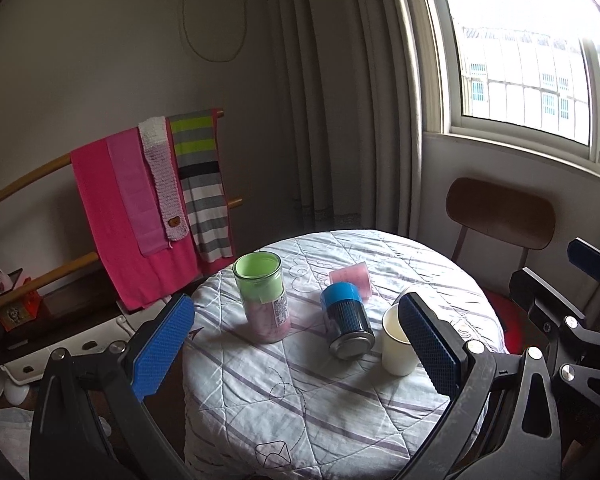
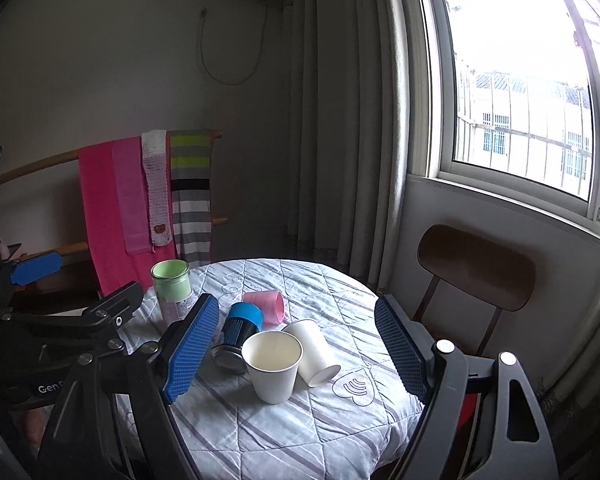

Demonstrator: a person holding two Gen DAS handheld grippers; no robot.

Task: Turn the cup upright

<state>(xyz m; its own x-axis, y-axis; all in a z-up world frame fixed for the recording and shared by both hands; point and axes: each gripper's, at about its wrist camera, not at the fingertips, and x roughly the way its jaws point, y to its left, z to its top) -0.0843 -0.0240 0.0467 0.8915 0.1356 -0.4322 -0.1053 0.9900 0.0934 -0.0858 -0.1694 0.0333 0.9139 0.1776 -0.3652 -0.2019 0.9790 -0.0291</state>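
A white paper cup (image 2: 274, 366) stands upright on the round quilted table (image 2: 300, 432). A second white paper cup (image 2: 314, 354) lies tipped on its side just behind it, mouth toward the front right. A pink cup (image 2: 266, 306) lies on its side further back. In the left wrist view the upright white cup (image 1: 396, 346) is partly hidden by my right finger pad, and the pink cup (image 1: 350, 280) lies behind a can. My left gripper (image 1: 296, 344) is open and empty above the table's near edge. My right gripper (image 2: 296, 360) is open and empty, its fingers either side of the white cups.
A blue-topped dark can (image 2: 236, 334) leans beside the white cups. A glass jar with a green and pink inside (image 1: 262, 296) stands at the table's left. A wooden chair (image 2: 476, 272) is at the right by the window. A towel rack with pink cloths (image 1: 140, 208) stands at the left.
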